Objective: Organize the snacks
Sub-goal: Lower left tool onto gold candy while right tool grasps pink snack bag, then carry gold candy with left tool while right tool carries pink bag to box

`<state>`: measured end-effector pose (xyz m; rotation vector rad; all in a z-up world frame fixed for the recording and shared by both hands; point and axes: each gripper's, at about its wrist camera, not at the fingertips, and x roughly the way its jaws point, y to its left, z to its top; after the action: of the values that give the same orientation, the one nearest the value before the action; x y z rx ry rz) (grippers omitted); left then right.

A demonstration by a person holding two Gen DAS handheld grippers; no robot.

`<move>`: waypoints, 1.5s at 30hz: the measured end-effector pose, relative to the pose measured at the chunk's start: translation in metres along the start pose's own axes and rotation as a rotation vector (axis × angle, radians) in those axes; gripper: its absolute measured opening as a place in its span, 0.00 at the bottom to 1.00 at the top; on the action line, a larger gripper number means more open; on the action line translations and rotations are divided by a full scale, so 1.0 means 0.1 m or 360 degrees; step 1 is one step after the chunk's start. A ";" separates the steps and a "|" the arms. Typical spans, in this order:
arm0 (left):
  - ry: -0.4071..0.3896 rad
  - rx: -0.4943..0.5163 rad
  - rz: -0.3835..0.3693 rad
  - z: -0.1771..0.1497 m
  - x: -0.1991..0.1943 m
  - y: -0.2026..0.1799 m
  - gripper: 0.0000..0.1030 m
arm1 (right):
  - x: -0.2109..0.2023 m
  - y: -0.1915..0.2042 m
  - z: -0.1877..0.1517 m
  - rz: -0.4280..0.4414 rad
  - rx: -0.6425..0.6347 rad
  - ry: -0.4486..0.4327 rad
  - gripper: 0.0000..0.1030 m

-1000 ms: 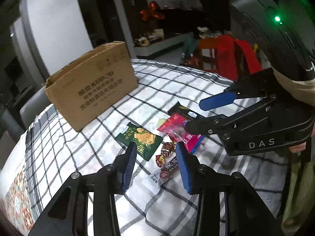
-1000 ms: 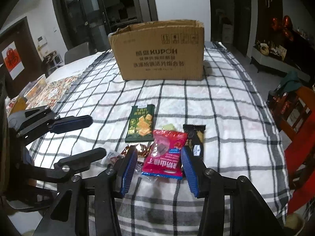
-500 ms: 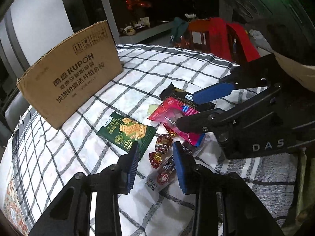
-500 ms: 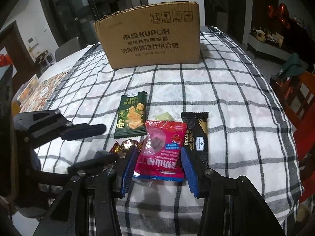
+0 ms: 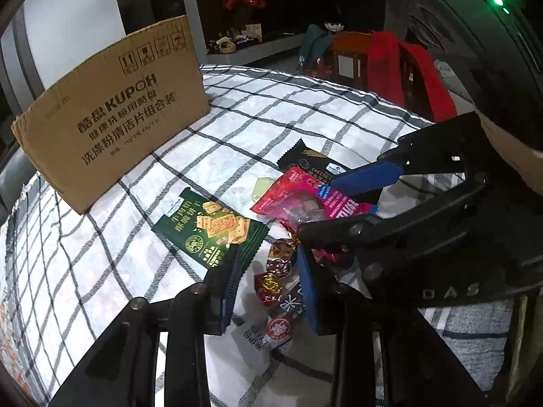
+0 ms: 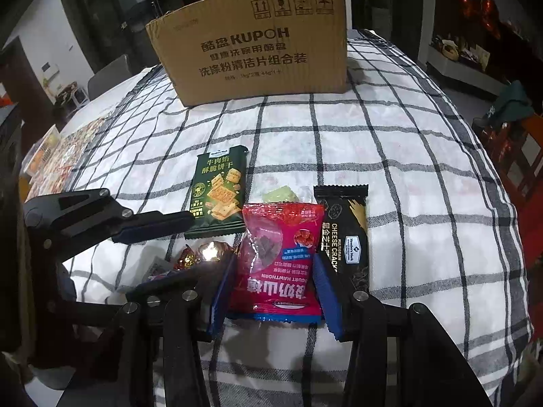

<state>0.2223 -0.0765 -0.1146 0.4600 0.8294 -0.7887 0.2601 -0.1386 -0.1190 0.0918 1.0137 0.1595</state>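
While dim room surrounds the checked tablecloth (image 6: 407, 156), left tongs (image 5: 268, 281) close around candies (image 5: 276, 268); right tongs (image 6: 275, 291) straddle red packet (image 6: 278, 254), ungripped.

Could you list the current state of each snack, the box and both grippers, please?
Cardboard box: upright on the checked tablecloth.
Green cracker packet: sealed, flat.
Red hawthorn packet: sealed, flat, between the right gripper fingers, ungripped.
Black cheese cracker packet: sealed, flat.
Wrapped candies: loose.
Left gripper: jaws closing around the candies.
Right gripper: open.
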 end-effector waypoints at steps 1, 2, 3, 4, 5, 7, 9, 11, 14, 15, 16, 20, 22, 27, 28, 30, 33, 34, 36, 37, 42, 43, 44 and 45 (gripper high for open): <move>0.0000 -0.0009 -0.0006 0.00 0.00 0.00 0.29 | 0.00 0.00 0.00 0.0003 0.0000 -0.0004 0.46; -0.0002 -0.0025 -0.0018 0.00 0.01 0.01 0.26 | 0.00 0.00 -0.01 0.0007 0.0001 -0.0005 0.45; 0.0002 -0.0036 -0.0030 0.01 0.02 0.00 0.26 | 0.00 -0.01 -0.01 0.0018 0.0008 -0.0004 0.43; 0.0008 -0.0050 -0.0044 0.01 0.03 0.01 0.25 | 0.00 -0.01 -0.01 0.0027 0.0015 -0.0001 0.39; 0.0018 -0.0062 -0.0057 0.01 0.03 0.01 0.23 | 0.00 -0.02 -0.01 0.0029 0.0024 -0.0002 0.38; 0.0037 -0.0091 -0.0069 0.02 0.04 0.01 0.22 | 0.00 -0.05 -0.01 0.0042 0.0049 -0.0005 0.36; 0.0037 -0.0119 -0.0057 0.03 0.03 0.01 0.17 | -0.02 -0.06 -0.01 0.0053 0.0062 -0.0013 0.33; 0.0040 -0.0158 -0.0048 0.03 0.02 0.03 0.17 | -0.03 -0.07 -0.01 0.0060 0.0068 -0.0021 0.31; 0.0038 -0.0225 -0.0039 0.02 -0.01 0.06 0.17 | -0.03 -0.08 -0.02 0.0071 0.0083 -0.0025 0.30; 0.0040 -0.0246 -0.0025 0.02 -0.01 0.07 0.17 | -0.03 -0.08 -0.02 0.0071 0.0080 -0.0026 0.29; 0.0036 -0.0263 -0.0015 0.02 -0.02 0.07 0.17 | -0.03 -0.08 -0.03 0.0073 0.0080 -0.0029 0.28; 0.0010 -0.0348 0.0022 0.02 -0.10 0.10 0.17 | -0.06 -0.10 -0.03 0.0101 0.0100 -0.0042 0.26; -0.0008 -0.0395 0.0036 0.02 -0.15 0.12 0.17 | -0.07 -0.10 -0.04 0.0099 0.0097 -0.0051 0.25; -0.0059 -0.0479 0.0054 0.03 -0.24 0.19 0.17 | -0.08 -0.09 -0.04 0.0112 0.0096 -0.0055 0.25; -0.0065 -0.0486 0.0061 0.04 -0.26 0.20 0.17 | -0.10 -0.09 -0.04 0.0115 0.0096 -0.0059 0.25; -0.0078 -0.0491 0.0097 0.05 -0.29 0.21 0.17 | -0.14 -0.09 -0.03 0.0113 0.0095 -0.0080 0.25; -0.0105 -0.0506 0.0126 0.08 -0.37 0.23 0.17 | -0.22 -0.07 0.01 0.0106 0.0088 -0.0123 0.25; -0.0114 -0.0514 0.0134 0.09 -0.39 0.23 0.17 | -0.25 -0.07 0.03 0.0106 0.0083 -0.0135 0.25; -0.0138 -0.0529 0.0144 0.11 -0.45 0.24 0.17 | -0.32 -0.07 0.06 0.0114 0.0077 -0.0164 0.25; -0.0148 -0.0537 0.0149 0.13 -0.47 0.25 0.17 | -0.35 -0.06 0.08 0.0117 0.0073 -0.0177 0.25; -0.0215 -0.0558 0.0179 0.24 -0.62 0.30 0.17 | -0.51 -0.06 0.20 0.0136 0.0065 -0.0244 0.25; -0.0234 -0.0559 0.0192 0.27 -0.66 0.32 0.17 | -0.53 -0.07 0.24 0.0138 0.0063 -0.0255 0.25; -0.0242 -0.0559 0.0200 0.30 -0.68 0.32 0.17 | -0.54 -0.07 0.27 0.0142 0.0061 -0.0260 0.25; -0.0256 -0.0562 0.0208 0.33 -0.70 0.34 0.17 | -0.57 -0.08 0.31 0.0146 0.0059 -0.0272 0.25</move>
<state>0.2347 -0.0457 -0.0363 0.1326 0.7606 -0.5357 0.2577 -0.1562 -0.0562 0.1828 0.8425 0.2129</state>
